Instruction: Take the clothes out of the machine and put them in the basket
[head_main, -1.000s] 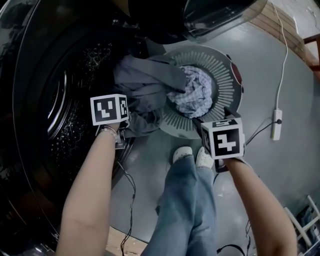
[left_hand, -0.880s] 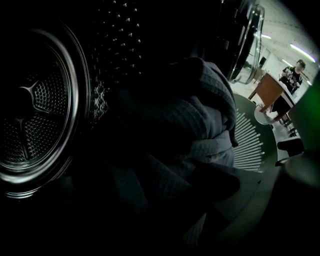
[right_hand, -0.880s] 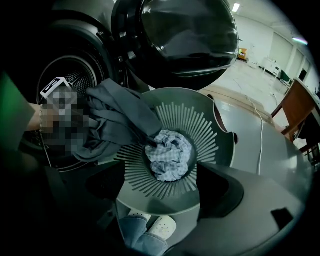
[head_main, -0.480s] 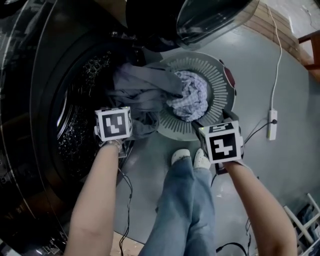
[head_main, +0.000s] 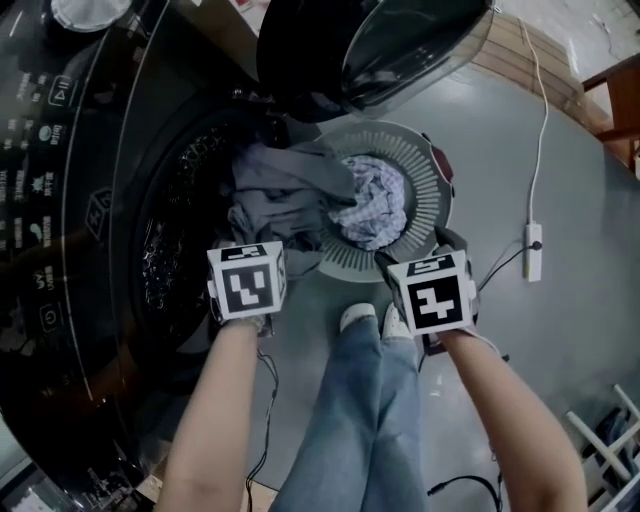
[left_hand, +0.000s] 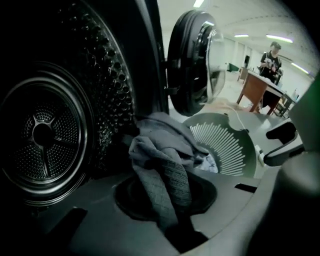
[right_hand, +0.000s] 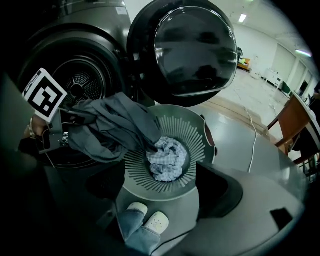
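A grey garment (head_main: 285, 195) hangs from the machine's drum (head_main: 175, 240) over the rim of the round slatted basket (head_main: 435, 190). My left gripper (head_main: 252, 262) stands at the drum's mouth. Its jaws have just been closing, and they are shut on a fold of this grey garment (left_hand: 162, 185), which runs up and away from them. A pale checked cloth (head_main: 372, 200) lies in the basket's middle. My right gripper (head_main: 415, 250) hovers open above the basket's near rim (right_hand: 165, 192), with nothing between its jaws.
The machine's round door (head_main: 375, 45) stands open above the basket. The person's legs and white shoes (head_main: 365, 320) stand between my grippers. A power strip (head_main: 530, 250) with its cable lies on the floor to the right. A wooden table (left_hand: 255, 90) stands far back.
My left gripper has shut on the grey garment and lifted, drawing the cloth out of the drum. The right gripper has risen a little and stays open.
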